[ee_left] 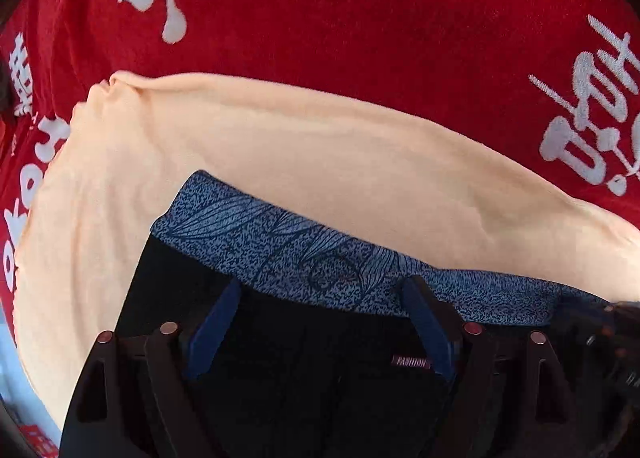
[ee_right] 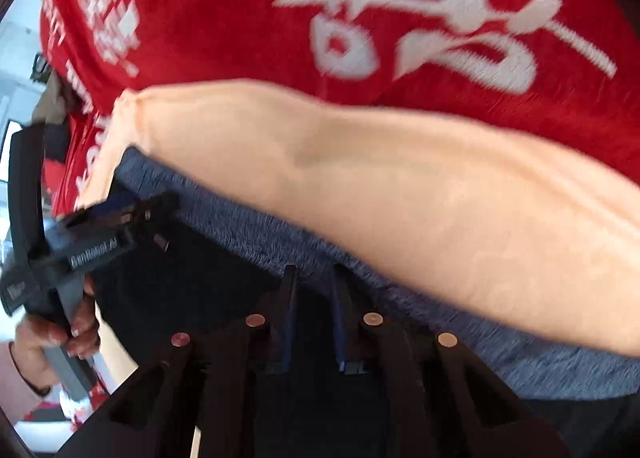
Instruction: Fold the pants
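Two hand-held tools come down on a pair of dark pants (ee_left: 288, 378) laid over a peach cloth (ee_left: 280, 146), which in turn lies on a red cloth with white lettering (ee_left: 360, 30). What carries the cloths cannot be told. The pants' blue patterned waistband (ee_left: 280, 242) runs across both wrist views, its far edge lying on the peach cloth, and a small "FASHION" label (ee_left: 412, 362) sits just below the band.

The left tool (ee_left: 320, 298) stands with its jaws spread wide over the dark fabric at the waistband, nothing pressed between its blue fingertips (ee_left: 218, 318); it appears poised either side of the band to take hold or freshly let go. The right tool (ee_right: 314, 278) has its two fingers drawn close together at the band's lower edge, pointing steeply down; whether a fold of cloth is pinched between them cannot be made out through the blur. Having both tools along the same band suits lifting or carrying that end evenly for a fold.

In the right wrist view a hand (ee_right: 52, 334) holds the left tool's handle near the band's end. Beyond the waistband the peach cloth lies flat and uncluttered, and the red cloth past it offers further open room; the pant legs are out of view.
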`<state>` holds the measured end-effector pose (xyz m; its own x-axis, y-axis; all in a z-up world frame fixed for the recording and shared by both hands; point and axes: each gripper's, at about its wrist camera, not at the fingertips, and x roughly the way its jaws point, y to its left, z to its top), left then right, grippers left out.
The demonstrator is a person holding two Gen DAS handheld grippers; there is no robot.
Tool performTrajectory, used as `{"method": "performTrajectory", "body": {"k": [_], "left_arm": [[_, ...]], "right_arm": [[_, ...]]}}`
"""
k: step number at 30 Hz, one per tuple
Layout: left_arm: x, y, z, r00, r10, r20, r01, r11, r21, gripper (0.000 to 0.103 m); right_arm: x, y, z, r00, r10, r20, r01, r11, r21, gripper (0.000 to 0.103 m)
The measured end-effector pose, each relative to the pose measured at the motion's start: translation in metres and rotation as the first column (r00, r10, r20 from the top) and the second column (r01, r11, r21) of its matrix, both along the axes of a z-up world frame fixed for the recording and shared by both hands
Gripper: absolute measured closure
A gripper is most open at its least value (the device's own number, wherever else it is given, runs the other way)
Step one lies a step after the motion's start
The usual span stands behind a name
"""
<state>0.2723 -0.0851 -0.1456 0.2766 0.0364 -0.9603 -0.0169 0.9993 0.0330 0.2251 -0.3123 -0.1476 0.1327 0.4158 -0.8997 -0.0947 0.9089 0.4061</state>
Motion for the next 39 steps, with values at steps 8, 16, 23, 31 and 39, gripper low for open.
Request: {"method": "performTrajectory", "body": {"k": [8,16,23,31,39], "left_arm": [[-0.02,-0.016,0.027,0.997,-0.058,-0.044,0.059,0.998,0.014,0.013],[-0.083,-0.078,0.056,0.967,-0.232,-0.105,0.226,0.972,-0.07,0.013],[-0.145,-0.153,0.068,0.882,-0.461,-0.1,0.439,0.879,-0.186,0.013],[-0.209,-0.23,0.067,0.784,-0.614,-0.093,0.568,0.769,-0.294,0.013],[-0.246,-0.29,0.05,0.72,-0.683,-0.123,0.607,0.706,-0.365,0.013]], "right_arm": [[-0.029,-0.074,0.036,0.975,-0.22,-0.008,0.22,0.972,0.085,0.053],[-0.125,-0.126,0.074,0.942,-0.333,-0.034,0.335,0.935,0.113,0.052],[-0.227,-0.158,0.092,0.864,-0.502,-0.036,0.504,0.861,0.067,0.043],[-0.369,-0.18,0.077,0.726,-0.683,-0.081,0.682,0.73,-0.043,0.043],[-0.457,-0.206,0.045,0.597,-0.79,-0.142,0.784,0.612,-0.107,0.043]]}}
